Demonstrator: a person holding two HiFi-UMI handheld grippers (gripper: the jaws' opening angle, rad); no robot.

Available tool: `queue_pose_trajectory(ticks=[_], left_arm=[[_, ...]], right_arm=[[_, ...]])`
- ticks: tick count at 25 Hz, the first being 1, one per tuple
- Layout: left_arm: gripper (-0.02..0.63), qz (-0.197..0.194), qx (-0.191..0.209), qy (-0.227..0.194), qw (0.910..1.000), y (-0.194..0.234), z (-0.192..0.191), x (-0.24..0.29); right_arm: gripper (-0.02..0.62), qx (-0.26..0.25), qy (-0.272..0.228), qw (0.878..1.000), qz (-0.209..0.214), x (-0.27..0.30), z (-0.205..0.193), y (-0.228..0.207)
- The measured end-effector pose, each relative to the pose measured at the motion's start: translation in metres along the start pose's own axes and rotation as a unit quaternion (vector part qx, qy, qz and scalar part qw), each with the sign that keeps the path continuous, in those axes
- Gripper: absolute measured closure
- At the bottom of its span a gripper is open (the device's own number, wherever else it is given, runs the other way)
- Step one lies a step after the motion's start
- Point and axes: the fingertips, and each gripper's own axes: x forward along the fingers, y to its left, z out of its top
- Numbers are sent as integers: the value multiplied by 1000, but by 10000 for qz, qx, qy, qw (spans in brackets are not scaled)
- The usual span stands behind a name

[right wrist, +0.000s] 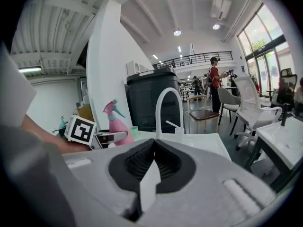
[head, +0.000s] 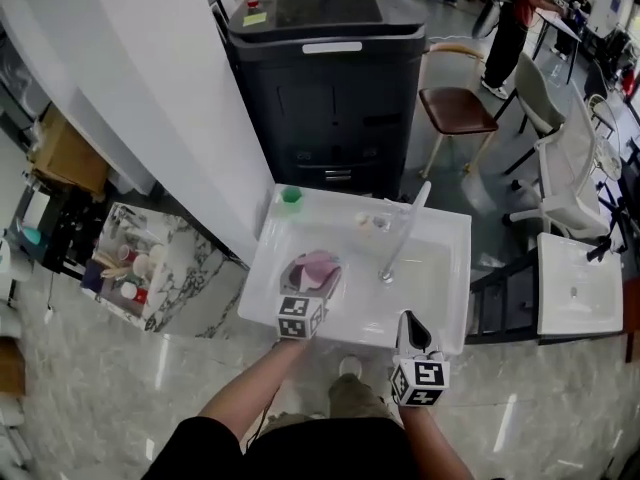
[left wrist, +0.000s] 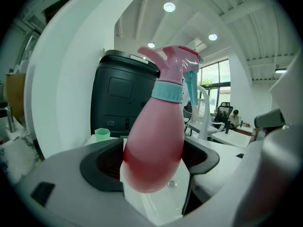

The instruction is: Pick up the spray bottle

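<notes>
1. One pink spray bottle, centre of the frame.
2. Two handheld tools: the left tool at lower centre, the right tool just to its right.
3. One white sink, centre.
4. One curved white faucet, over the sink.
5. One green cup, at the sink's upper left corner.
6. One black machine, top centre.
7. Three chairs, upper right: one brown-seated chair and two pale office chairs.
8. One person in a red top, top right; others at the top edge are too cut off to count.
</notes>
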Motion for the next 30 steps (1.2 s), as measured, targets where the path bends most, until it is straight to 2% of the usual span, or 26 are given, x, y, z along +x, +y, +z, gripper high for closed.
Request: queue_pose_trajectory(ticks=[5, 9, 12, 16, 19, 25, 30], left_arm=[[219, -204, 195, -16, 9996, -25, -9, -87], [219, -518, 238, -164, 9982, -54, -24, -160], [219, -682, 214, -172, 9973, -77, -38, -213], [219, -680, -51, -79, 9976, -99, -58, -285], [219, -608, -98, 35, 9981, -113, -72, -330], [219, -552, 25, 205, 9983, -143, -85, -396], [219, -499, 131, 125, 9986, -169, -72, -410]], right_arm=[[597, 35, -176, 9998, -103, -52, -7, 40], [597, 324, -295, 9990, -78, -107, -21, 77], [597, 190, -386, 9989, -167, -153, -34, 102], [597, -9, -261, 9993, -279, -205, -63, 126], [597, -69, -276, 9990, -343, -236, -78, 139], [597, -165, -352, 9988, -284, -276, -95, 160], [597, -118, -374, 9989, -251, -289, -97, 144]])
